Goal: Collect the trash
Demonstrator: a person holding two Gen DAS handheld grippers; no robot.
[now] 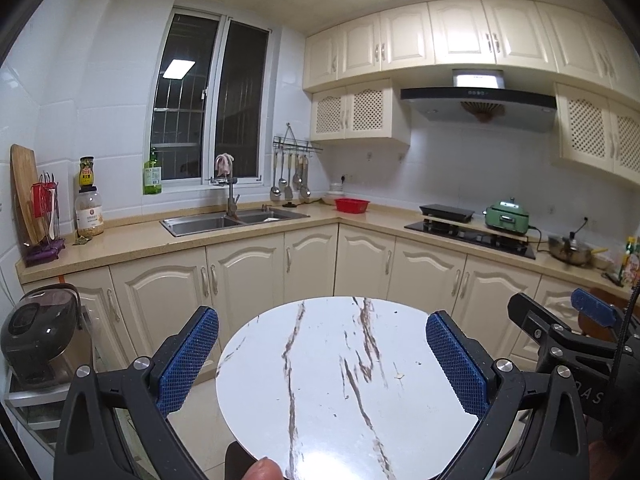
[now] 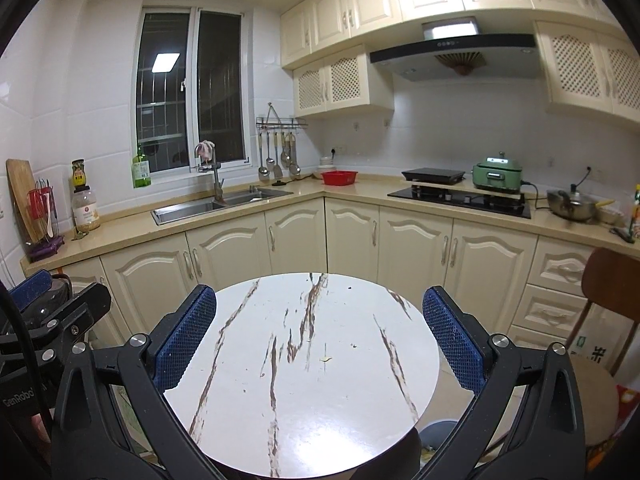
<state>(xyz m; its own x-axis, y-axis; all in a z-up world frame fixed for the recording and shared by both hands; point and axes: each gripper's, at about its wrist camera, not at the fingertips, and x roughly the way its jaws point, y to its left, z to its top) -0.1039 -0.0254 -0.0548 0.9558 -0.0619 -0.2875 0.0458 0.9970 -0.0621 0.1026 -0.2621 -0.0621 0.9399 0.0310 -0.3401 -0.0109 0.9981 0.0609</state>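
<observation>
A round white table top (image 1: 320, 408) with brown marble veins lies just below both grippers. Small pale scraps (image 1: 398, 376) lie on it right of centre, and the right wrist view shows the same scraps (image 2: 326, 359). My left gripper (image 1: 323, 316) is open above the table, nothing between its blue pads. My right gripper (image 2: 319, 292) is open too, also holding nothing. The two hang side by side: the right gripper (image 1: 560, 332) shows at the edge of the left view. A grey bin (image 2: 440, 436) peeks out under the table's right rim.
An L-shaped kitchen counter (image 2: 360, 190) with a sink (image 2: 224, 204), hob (image 2: 460, 196) and red basket (image 2: 339, 177) runs behind the table. A brown chair (image 2: 612, 276) stands to the right. A dark rice cooker (image 1: 36, 332) sits low at the left. A fingertip (image 1: 264, 468) shows at the bottom.
</observation>
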